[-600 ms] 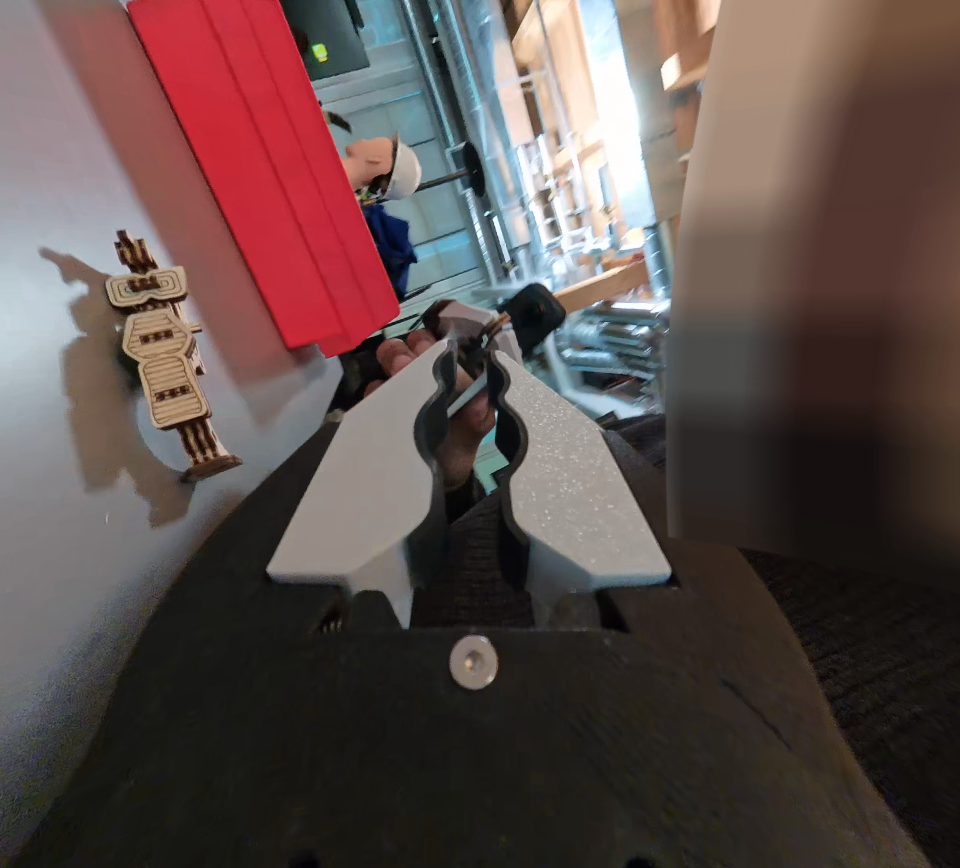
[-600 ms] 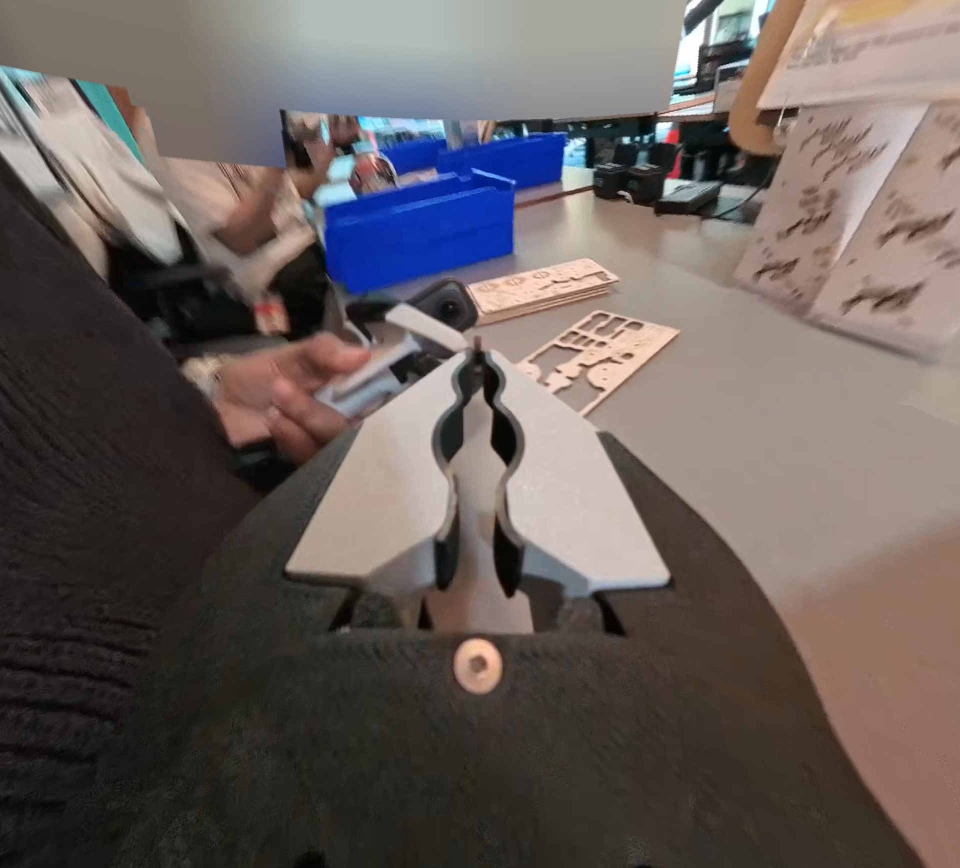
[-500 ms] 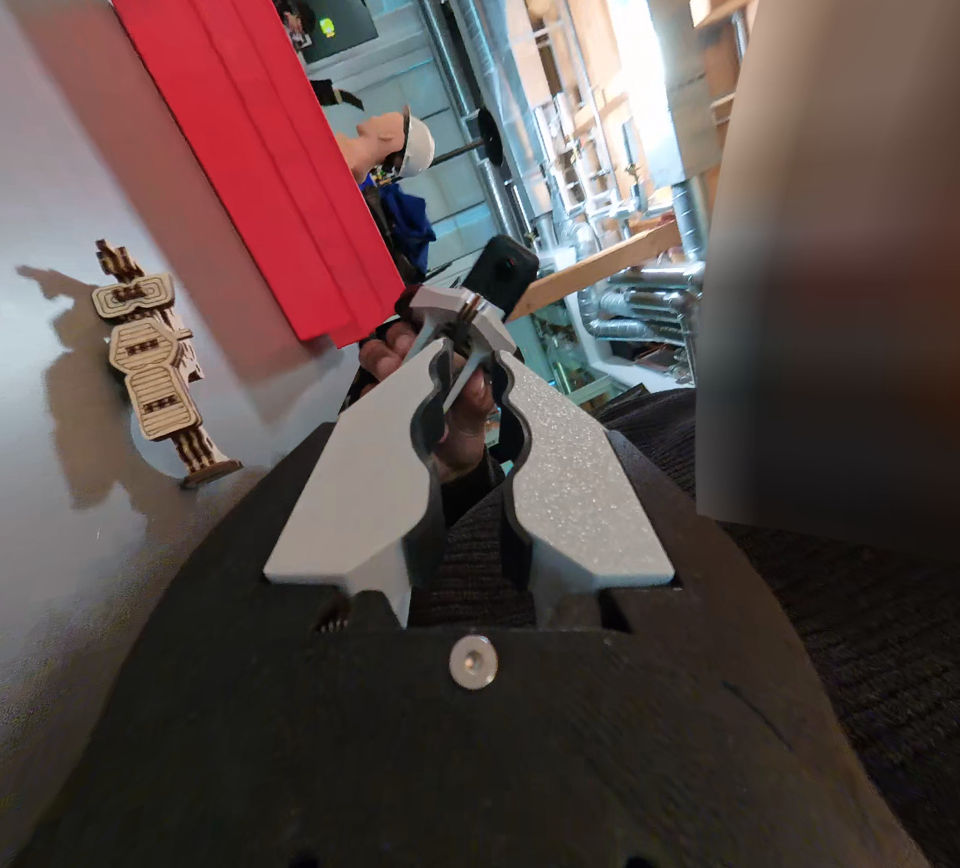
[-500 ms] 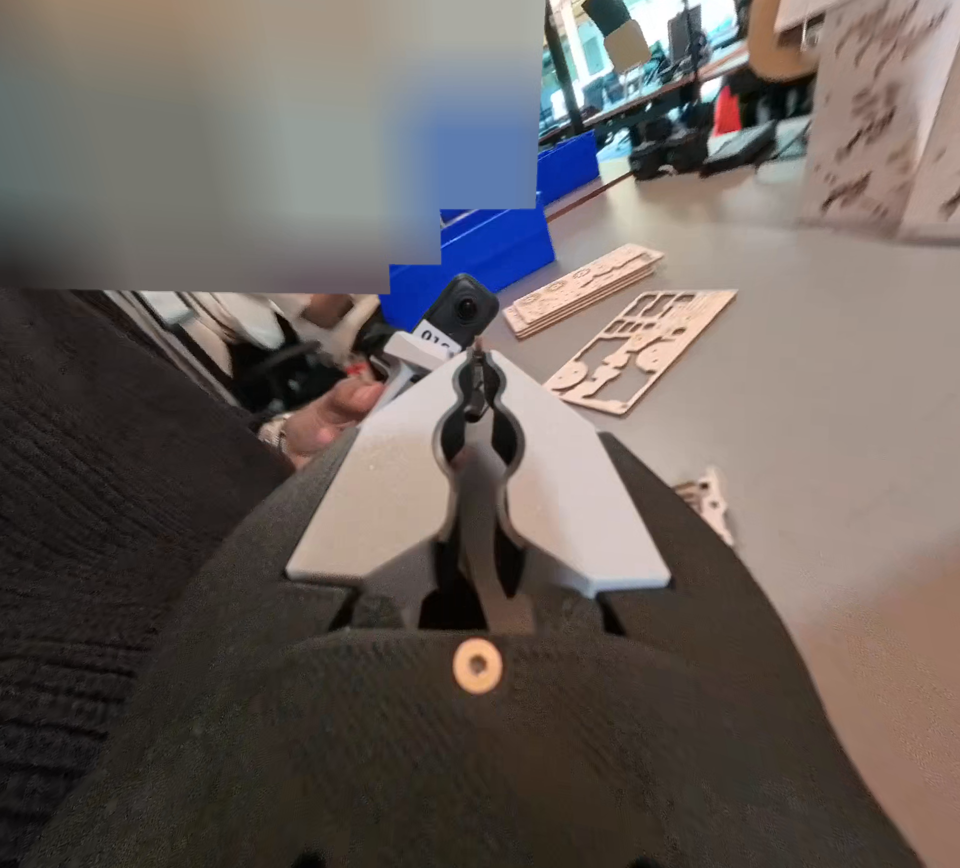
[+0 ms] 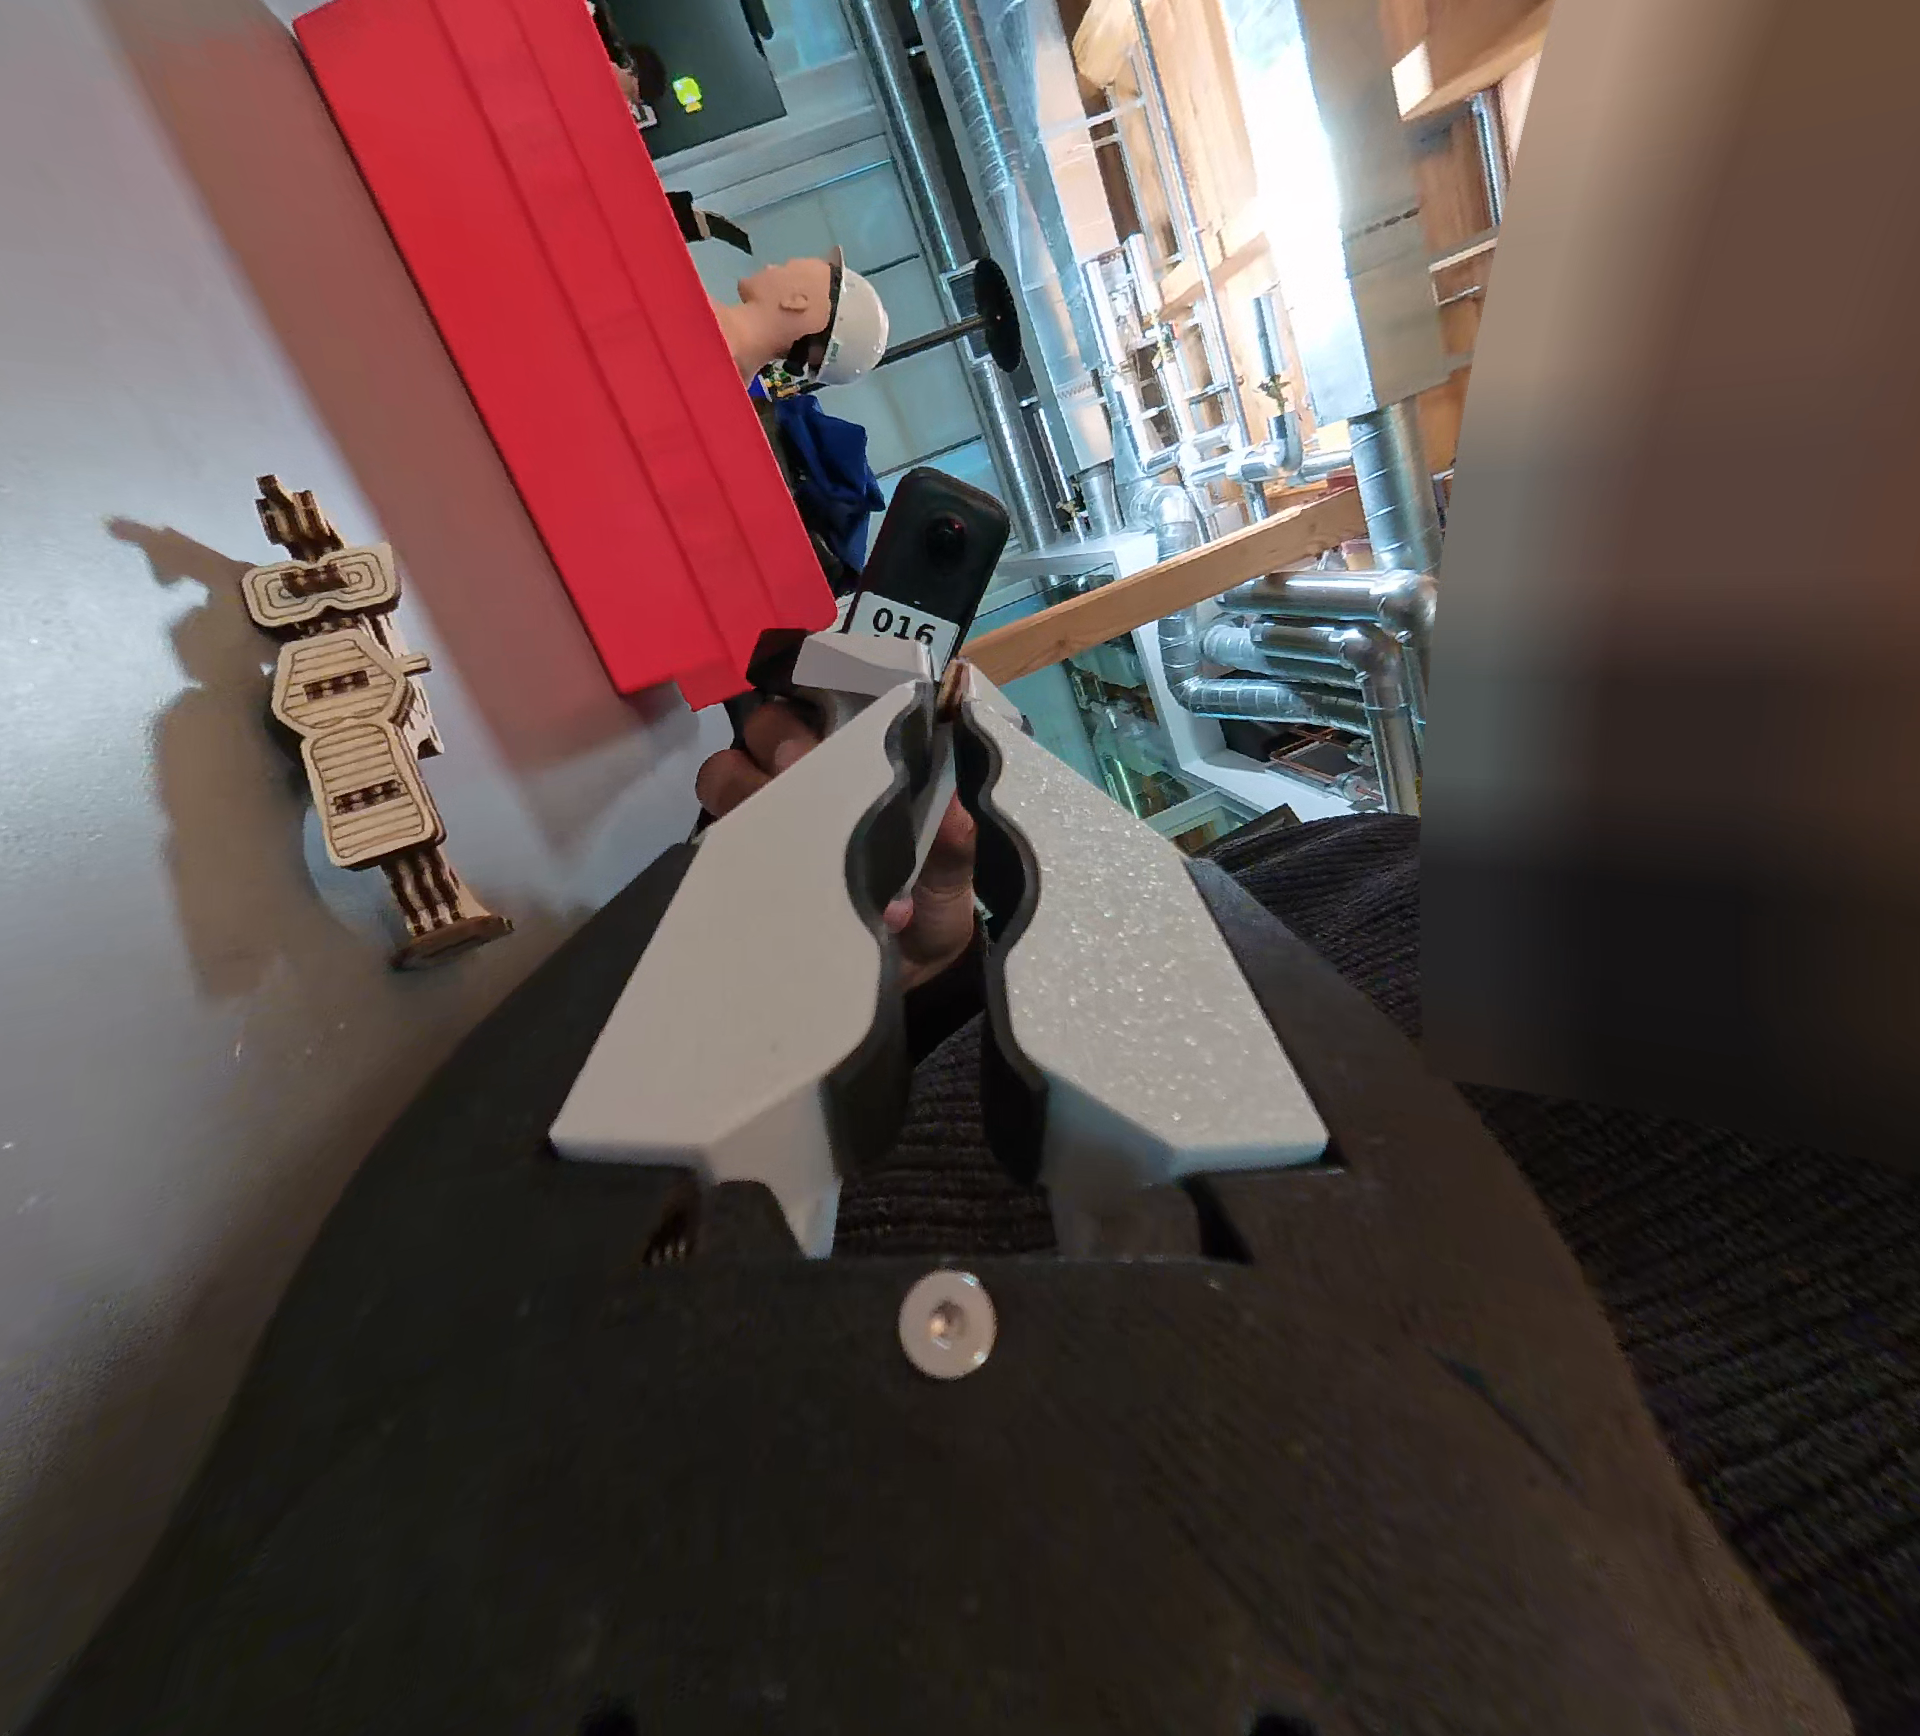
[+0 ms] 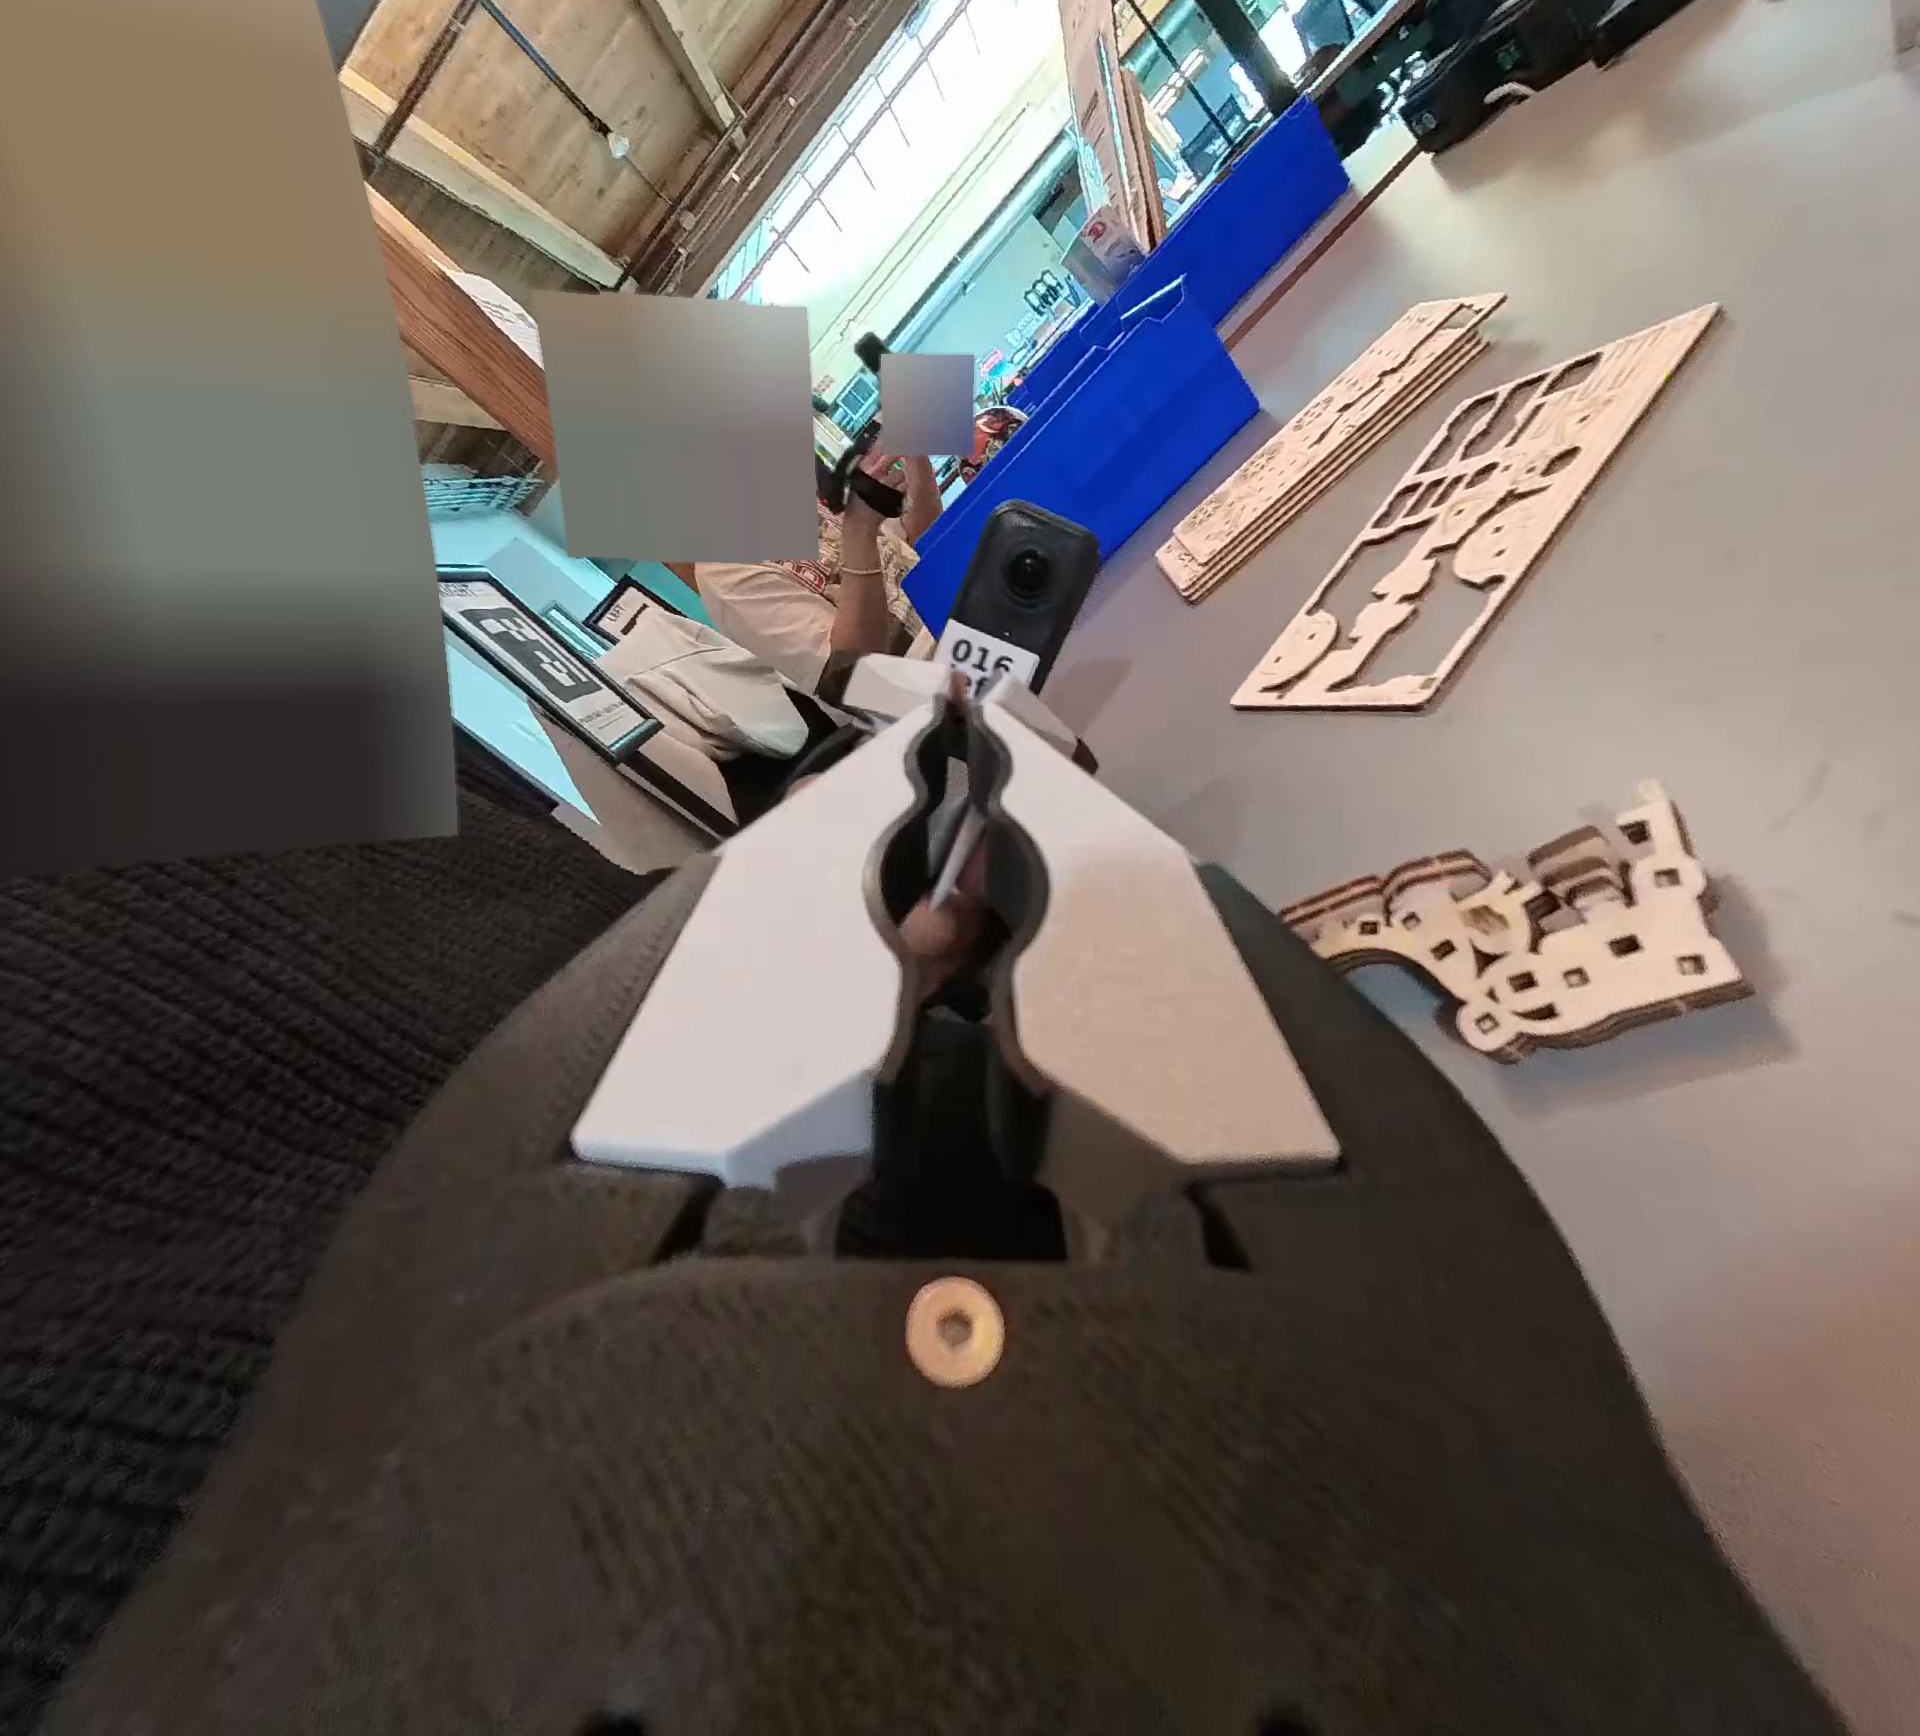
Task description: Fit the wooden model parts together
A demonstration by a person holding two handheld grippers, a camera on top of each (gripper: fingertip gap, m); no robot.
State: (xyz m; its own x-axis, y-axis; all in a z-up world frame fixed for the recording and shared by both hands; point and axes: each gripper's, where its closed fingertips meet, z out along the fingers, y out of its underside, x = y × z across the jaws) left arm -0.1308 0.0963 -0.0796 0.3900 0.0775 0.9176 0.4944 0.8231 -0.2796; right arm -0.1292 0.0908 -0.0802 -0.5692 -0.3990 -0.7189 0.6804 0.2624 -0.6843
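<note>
While both grippers are raised off the table, the scene reads as follows.

Surface: a grey table (image 6: 1714, 751), tilted in both wrist views.
Room: a workshop hall with timber beams, metal ducts and bright windows.
Red bin (image 5: 561, 315): on the table, beyond a partly built wooden model (image 5: 348, 710) that stands upright.
Blue bins (image 6: 1132, 429): at the table's far edge, beside a stack of wooden sheets (image 6: 1330, 450).
Cut-out sheet (image 6: 1475, 523): flat, just beside the stack.
Layered wooden assembly (image 6: 1538, 948): flat, near the right gripper.
Left gripper (image 5: 951, 689): tips nearly together, pinching a thin wooden piece (image 5: 948, 687).
Right gripper (image 6: 954, 694): tips closed on a small dark sliver; what it is cannot be told.
Relation: the two grippers meet tip to tip, each camera facing the other.
</note>
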